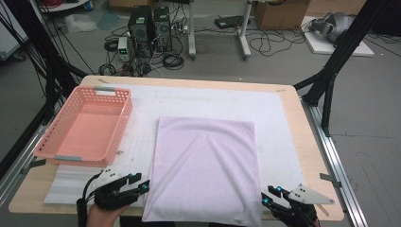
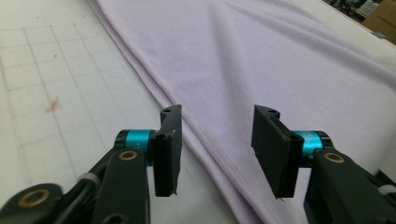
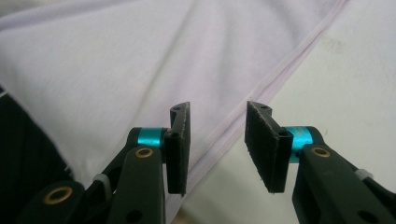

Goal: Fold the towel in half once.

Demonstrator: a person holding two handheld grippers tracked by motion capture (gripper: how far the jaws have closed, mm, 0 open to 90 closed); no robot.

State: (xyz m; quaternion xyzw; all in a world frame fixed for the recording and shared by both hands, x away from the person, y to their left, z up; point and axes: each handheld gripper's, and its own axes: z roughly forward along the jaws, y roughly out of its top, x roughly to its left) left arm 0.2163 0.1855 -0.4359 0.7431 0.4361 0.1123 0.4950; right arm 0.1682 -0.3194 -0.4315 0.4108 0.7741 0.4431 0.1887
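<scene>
text: none readable | labels: none | numbers: none

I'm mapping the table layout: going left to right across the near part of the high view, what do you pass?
Pink basket → left claw → lilac cloth → right claw.

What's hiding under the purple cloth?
The purple cloth lies flat on a white gridded mat, which covers the wooden table. Whatever part of the mat sits beneath the cloth is covered, so I cannot see it.
</scene>
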